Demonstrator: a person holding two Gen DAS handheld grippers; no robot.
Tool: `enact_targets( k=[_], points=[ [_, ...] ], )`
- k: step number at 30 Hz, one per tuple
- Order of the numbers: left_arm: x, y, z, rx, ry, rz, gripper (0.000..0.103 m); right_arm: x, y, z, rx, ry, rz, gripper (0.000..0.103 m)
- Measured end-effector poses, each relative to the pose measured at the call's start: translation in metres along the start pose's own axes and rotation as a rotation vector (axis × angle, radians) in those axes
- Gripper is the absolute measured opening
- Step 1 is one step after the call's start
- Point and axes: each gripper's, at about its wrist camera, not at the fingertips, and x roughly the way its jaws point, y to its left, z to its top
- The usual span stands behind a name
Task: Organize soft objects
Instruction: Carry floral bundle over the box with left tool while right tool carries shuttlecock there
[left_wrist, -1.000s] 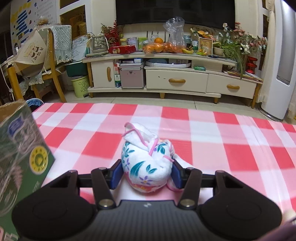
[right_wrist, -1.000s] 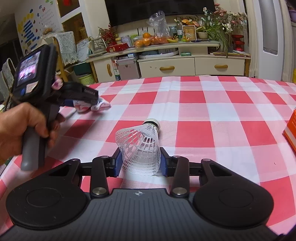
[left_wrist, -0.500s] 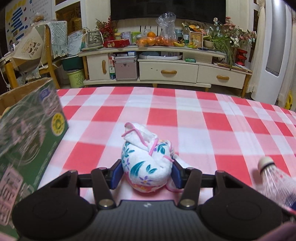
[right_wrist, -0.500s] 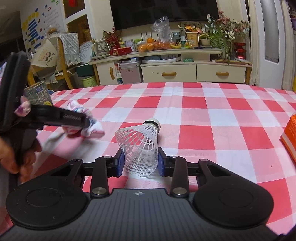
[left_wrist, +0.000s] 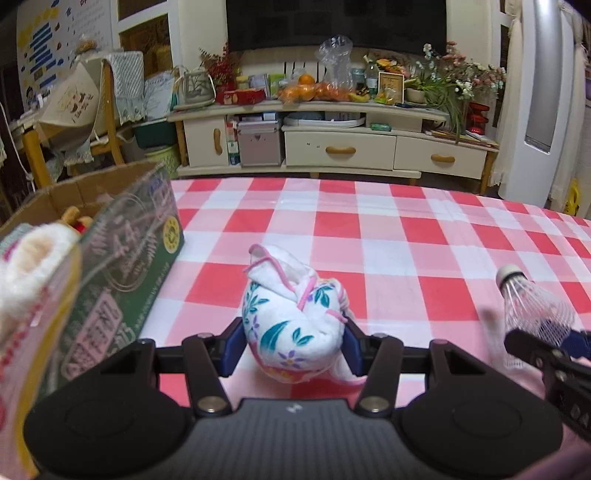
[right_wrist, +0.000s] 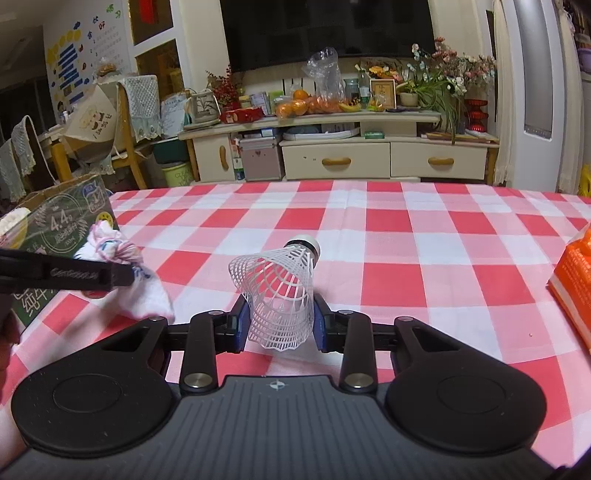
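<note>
A white cloth bundle (left_wrist: 295, 321) with teal leaves and pink trim hangs between the blue pads of my left gripper (left_wrist: 293, 339), which is shut on it just above the checked tablecloth (left_wrist: 388, 236). From the right wrist view the same bundle (right_wrist: 125, 288) and left gripper (right_wrist: 122, 275) show at the left. My right gripper (right_wrist: 281, 321) is shut on the mesh skirt of a white plastic shuttlecock (right_wrist: 280, 291), cork end pointing away. The shuttlecock (left_wrist: 532, 302) also appears at the right edge of the left wrist view.
A green cardboard box (left_wrist: 122, 266) stands open at the table's left edge, with plush toys (left_wrist: 29, 251) inside. An orange package (right_wrist: 576, 280) lies at the right edge. Beyond the table are a cream TV cabinet (right_wrist: 332, 162) and chairs.
My left gripper has carried the cloth bundle sideways, so the green box now looms close on its left and the shuttlecock has come into its view. The right jaws have squeezed the shuttlecock skirt narrower.
</note>
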Motion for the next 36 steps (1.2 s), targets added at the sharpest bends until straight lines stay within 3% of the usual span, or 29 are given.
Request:
enact_targets(
  k=[21, 36],
  points=[
    [-0.062, 0.025, 0.004, 0.019, -0.105, -0.051, 0.053, -0.021, 0.031, 0.026, -0.065, -0.078, -0.070, 0.041],
    [-0.089, 0.068, 0.017, -0.041, -0.180, -0.064, 0.053, -0.028, 0.083, 0.047, -0.154, -0.119, -0.042, 0.041]
  ],
)
